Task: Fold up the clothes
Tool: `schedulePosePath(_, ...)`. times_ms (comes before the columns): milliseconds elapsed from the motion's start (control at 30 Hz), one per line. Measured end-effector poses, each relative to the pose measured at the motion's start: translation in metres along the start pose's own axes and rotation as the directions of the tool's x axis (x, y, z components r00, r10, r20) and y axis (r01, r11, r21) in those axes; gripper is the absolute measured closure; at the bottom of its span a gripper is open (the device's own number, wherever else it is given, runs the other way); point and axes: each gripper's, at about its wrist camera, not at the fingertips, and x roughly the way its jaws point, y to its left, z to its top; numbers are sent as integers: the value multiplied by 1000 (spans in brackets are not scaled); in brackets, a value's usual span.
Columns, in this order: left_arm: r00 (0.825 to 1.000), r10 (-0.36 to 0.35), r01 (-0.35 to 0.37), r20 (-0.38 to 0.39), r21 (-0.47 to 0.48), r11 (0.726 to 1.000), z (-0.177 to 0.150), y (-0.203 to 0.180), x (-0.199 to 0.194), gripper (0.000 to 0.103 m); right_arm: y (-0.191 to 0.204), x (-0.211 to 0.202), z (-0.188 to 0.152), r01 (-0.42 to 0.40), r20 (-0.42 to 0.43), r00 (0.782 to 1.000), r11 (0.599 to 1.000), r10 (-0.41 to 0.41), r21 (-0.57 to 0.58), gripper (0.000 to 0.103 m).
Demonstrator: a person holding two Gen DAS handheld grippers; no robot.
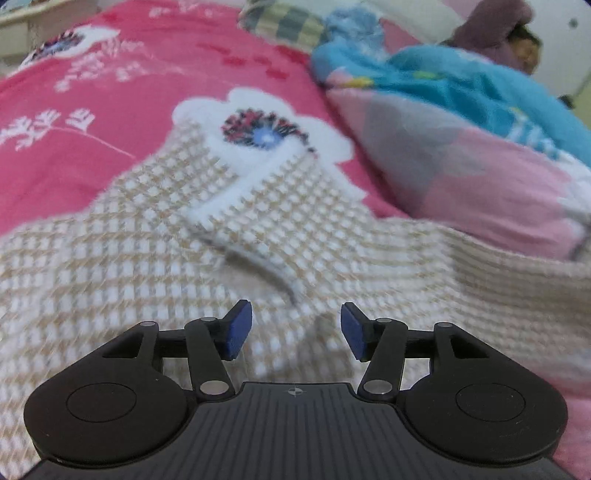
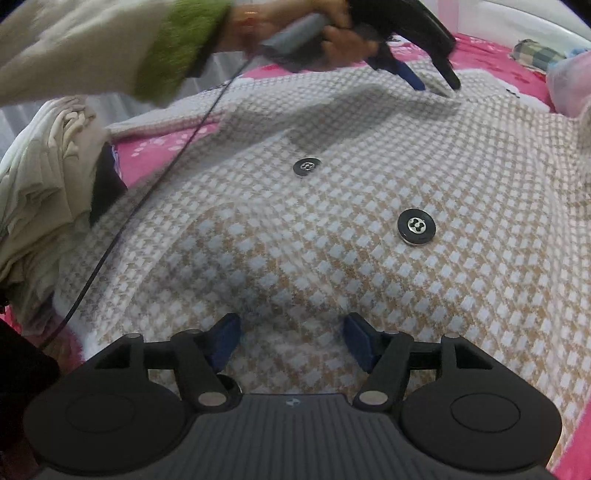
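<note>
- Left wrist view: the left gripper (image 1: 296, 330) has its 2 blue pads (image 1: 239, 329) standing apart with nothing between them – the claw is open, hovering over cloth.
- Under and ahead of it lies the checked garment (image 1: 110, 280), beige and white, spread over the pink bedsheet (image 1: 74, 158). A narrower part of it with a white edge (image 1: 236, 192), perhaps a sleeve or collar, lies folded across the middle; the picture is blurred, so I cannot tell which.
- A white flower print (image 1: 266, 129) on the sheet shows just beyond the garment's far edge.
- To the right, a pink and grey quilt (image 1: 461, 173) lies against the garment's right side, with a blue blanket (image 1: 461, 85) heaped on it. A checked pillow (image 1: 288, 22) sits further back.
- Right wrist view: the right gripper (image 2: 291, 343) also has its pads parted, with only the checked garment (image 2: 332, 277) beneath them and nothing pinched – open.
- 2 dark buttons show on the garment – 1 nearer (image 2: 416, 226), 1 further (image 2: 307, 167).
- At the top, a hand (image 2: 295, 26) with a beige sleeve and green cuff (image 2: 177, 48) holds the left gripper (image 2: 436, 83), its fingers pointing down at the garment's far edge; whether they touch it is unclear in the blur.
- A black cable (image 2: 147, 195) runs from that gripper down across the left side.
- A pile of cream cloth (image 2: 40, 184) lies at the left, beside the garment.
</note>
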Motion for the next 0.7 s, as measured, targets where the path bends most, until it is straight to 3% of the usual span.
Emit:
schedulePosePath(133,1000,7,-8,-11,-73,997,7,6,19,52,-3,1,-1,-15,10,1000,1000,15,2,35)
schedulePosePath(200,1000,-21,20,-3,-111,994,9,8,24,60,-5,0,-2,-24,14,1000,1000,24,7,35)
schedulePosePath(300,998,-64,66,19,-170,983,8,10,32,75,-6,0,-2,-36,18,999,999,36,11,33)
schedulePosePath(367,996,-66,75,53,-171,983,8,9,31,95,-6,-1,-1,-38,18,999,999,38,8,33)
schedulePosePath(467,992,-55,71,115,-145,987,12,5,23,97,-5,-3,3,-31,15,999,1000,31,3,34)
schedulePosePath(600,967,-84,97,240,-44,994,18,-8,-13,98,-7,-5,10,-14,16,1000,1000,14,24,34)
schedulePosePath(700,963,-80,82,257,3,997,27,-8,-17,98,-12,-4,15,-16,20,1000,999,15,46,34)
